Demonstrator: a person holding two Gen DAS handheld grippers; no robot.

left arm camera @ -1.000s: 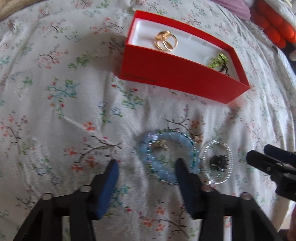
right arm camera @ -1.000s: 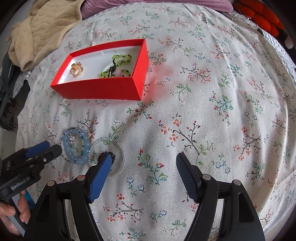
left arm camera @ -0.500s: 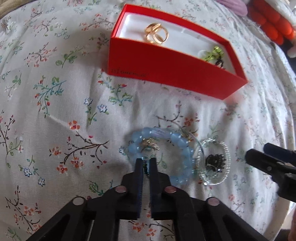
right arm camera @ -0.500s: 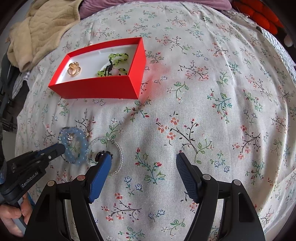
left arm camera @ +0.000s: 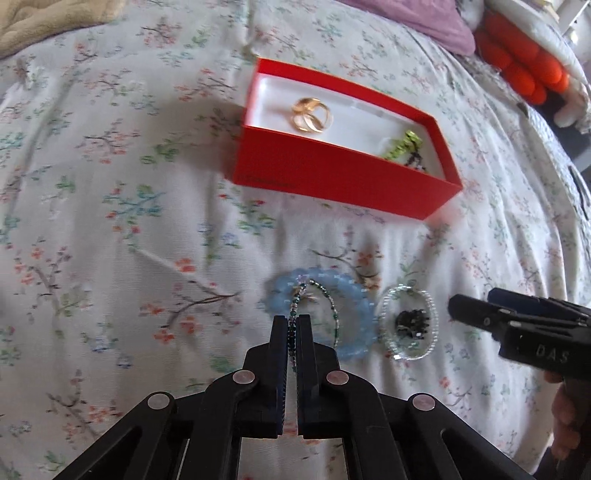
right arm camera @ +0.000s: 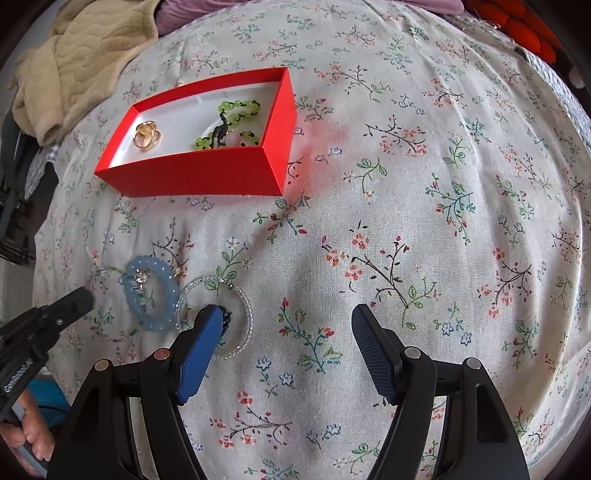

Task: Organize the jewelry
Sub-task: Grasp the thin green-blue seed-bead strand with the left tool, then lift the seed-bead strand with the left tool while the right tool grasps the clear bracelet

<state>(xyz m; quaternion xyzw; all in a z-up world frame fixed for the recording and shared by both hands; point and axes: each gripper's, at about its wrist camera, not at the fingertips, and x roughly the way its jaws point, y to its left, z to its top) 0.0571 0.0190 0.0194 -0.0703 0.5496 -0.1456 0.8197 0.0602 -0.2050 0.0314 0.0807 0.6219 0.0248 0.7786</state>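
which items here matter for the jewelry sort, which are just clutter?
Job: red box; gold rings; green bracelet; blue bracelet; clear bracelet; teal strand in left gripper.
Clutter: beige blanket; purple cloth; orange item.

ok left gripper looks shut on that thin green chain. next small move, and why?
Probably lift the left gripper straight up a little. Its jaws are shut on the thin green beaded bracelet, which loops inside the blue bead bracelet; a short lift should free it before carrying to the red box. The right gripper is open and holds nothing.
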